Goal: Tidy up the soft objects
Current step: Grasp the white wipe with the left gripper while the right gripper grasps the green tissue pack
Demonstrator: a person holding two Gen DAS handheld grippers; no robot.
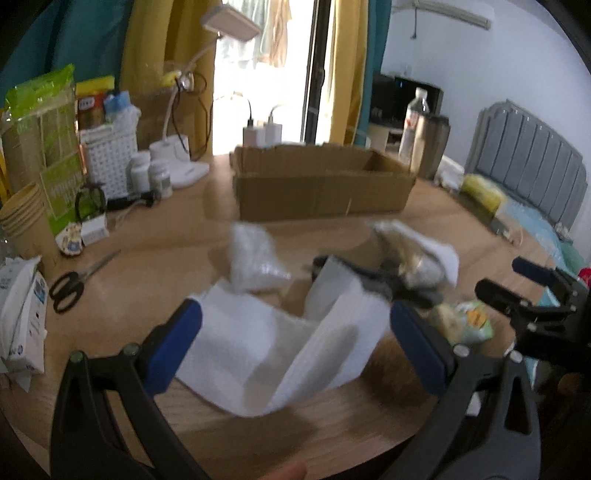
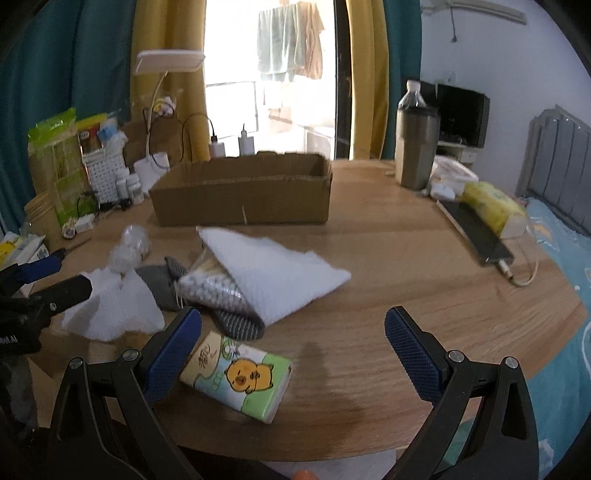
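Soft things lie in a pile on the round wooden table point(image 2: 388, 251): a white foam sheet point(image 1: 258, 343) point(image 2: 114, 306), a white padded pouch point(image 2: 273, 269), a grey sock point(image 2: 236, 321), a clear crumpled bag point(image 1: 255, 258) and a green tissue pack with a yellow chick point(image 2: 240, 376) point(image 1: 465, 321). My left gripper point(image 1: 295, 332) is open, its jaws either side of the foam sheet. My right gripper point(image 2: 291, 339) is open and empty, above the tissue pack. An open cardboard box point(image 1: 321, 184) point(image 2: 243, 192) stands behind the pile.
Scissors point(image 1: 74, 280), paper cups point(image 1: 26, 221), a white basket point(image 1: 110, 158), pill bottles and a desk lamp point(image 1: 229, 22) crowd the left. A steel tumbler point(image 2: 415, 147), water bottle, yellow tissue pack point(image 2: 495, 208) and phone with cable stand right. A bed lies beyond.
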